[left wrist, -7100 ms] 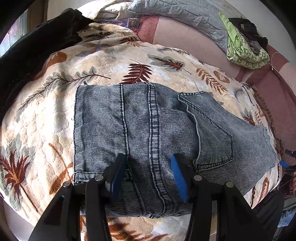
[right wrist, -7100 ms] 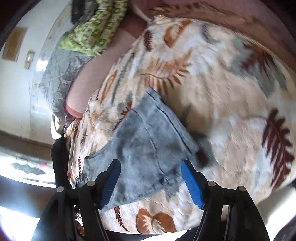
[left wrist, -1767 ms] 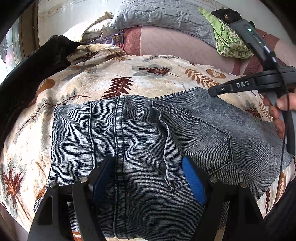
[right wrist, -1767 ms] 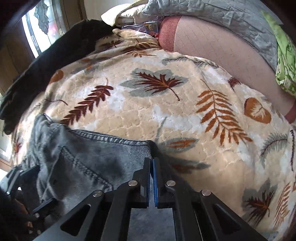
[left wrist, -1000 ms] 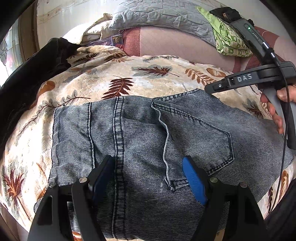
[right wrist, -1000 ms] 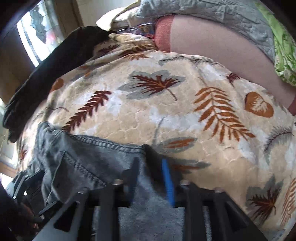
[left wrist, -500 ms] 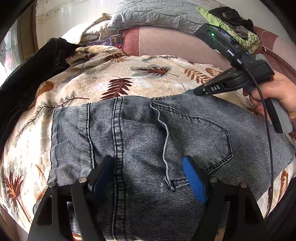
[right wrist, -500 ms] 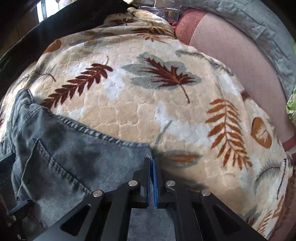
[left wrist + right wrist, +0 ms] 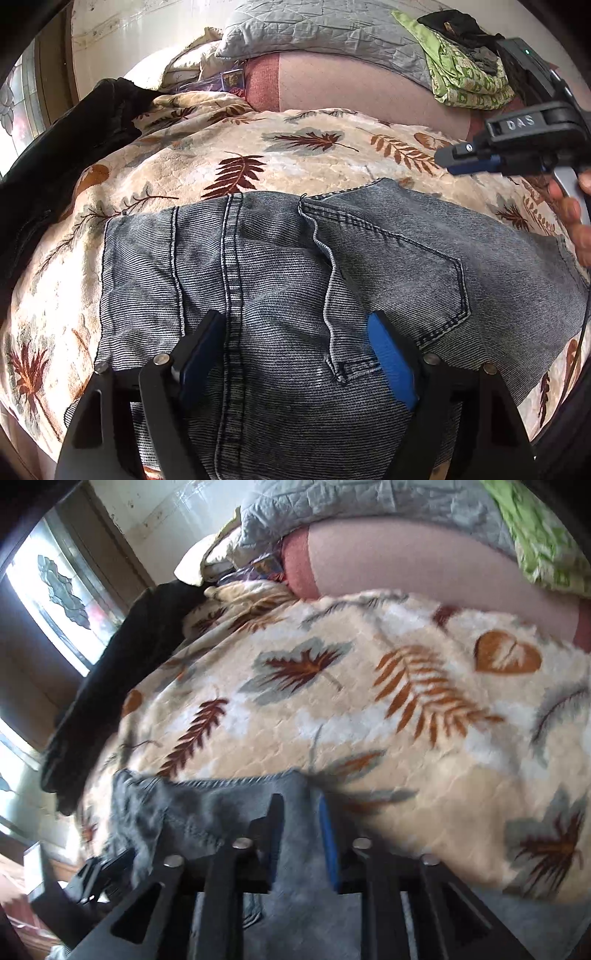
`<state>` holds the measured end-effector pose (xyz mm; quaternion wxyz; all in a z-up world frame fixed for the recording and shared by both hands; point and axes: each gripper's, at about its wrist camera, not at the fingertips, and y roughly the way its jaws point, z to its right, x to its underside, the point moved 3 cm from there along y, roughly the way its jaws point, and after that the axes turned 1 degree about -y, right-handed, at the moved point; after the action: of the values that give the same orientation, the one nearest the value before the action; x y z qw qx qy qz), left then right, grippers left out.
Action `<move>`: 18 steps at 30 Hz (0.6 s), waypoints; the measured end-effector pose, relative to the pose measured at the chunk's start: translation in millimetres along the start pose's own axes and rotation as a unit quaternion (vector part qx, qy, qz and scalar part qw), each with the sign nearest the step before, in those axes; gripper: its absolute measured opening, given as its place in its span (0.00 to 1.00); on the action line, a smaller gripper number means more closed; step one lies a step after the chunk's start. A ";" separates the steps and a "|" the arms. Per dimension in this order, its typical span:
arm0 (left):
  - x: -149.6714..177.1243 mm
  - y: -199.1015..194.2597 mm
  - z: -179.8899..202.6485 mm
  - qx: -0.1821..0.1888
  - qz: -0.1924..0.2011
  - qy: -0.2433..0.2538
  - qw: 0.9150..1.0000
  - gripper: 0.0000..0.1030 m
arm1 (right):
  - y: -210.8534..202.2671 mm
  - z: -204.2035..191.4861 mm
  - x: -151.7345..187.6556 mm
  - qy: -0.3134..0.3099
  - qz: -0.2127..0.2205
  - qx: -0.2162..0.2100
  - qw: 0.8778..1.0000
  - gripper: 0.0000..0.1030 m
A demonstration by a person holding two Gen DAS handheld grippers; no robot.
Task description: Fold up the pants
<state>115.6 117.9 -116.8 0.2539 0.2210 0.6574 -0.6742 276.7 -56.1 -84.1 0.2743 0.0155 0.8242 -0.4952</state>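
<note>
Jeans (image 9: 295, 295) lie folded near the bed's (image 9: 314, 162) front edge; left gripper (image 9: 295, 350) hovers wide above them, right gripper (image 9: 301, 827) narrowly parted, apparently empty, perhaps for smoothing.

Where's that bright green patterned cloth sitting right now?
In the left wrist view the green cloth lies at the upper right, heaped beside the grey quilted pillow, beyond the leaf-print blanket that the jeans lie on.
</note>
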 end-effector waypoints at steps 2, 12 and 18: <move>0.0 -0.1 0.1 -0.002 0.001 0.001 1.000 0.78 | 19.4 1.5 20.9 0.010 -0.034 -0.024 0.999 0.50; 0.7 -2.5 -0.7 -0.002 0.008 0.000 1.000 0.78 | -21.5 24.7 58.1 0.069 0.041 0.010 0.997 0.57; -0.3 -8.0 0.5 -0.004 0.021 -0.004 1.000 0.78 | -22.0 106.4 93.4 0.169 0.013 0.026 0.985 0.46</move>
<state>110.8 117.5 -110.3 0.2713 0.2306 0.6541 -0.6674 237.4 -178.1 -148.2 0.1369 0.1165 0.8455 -0.5029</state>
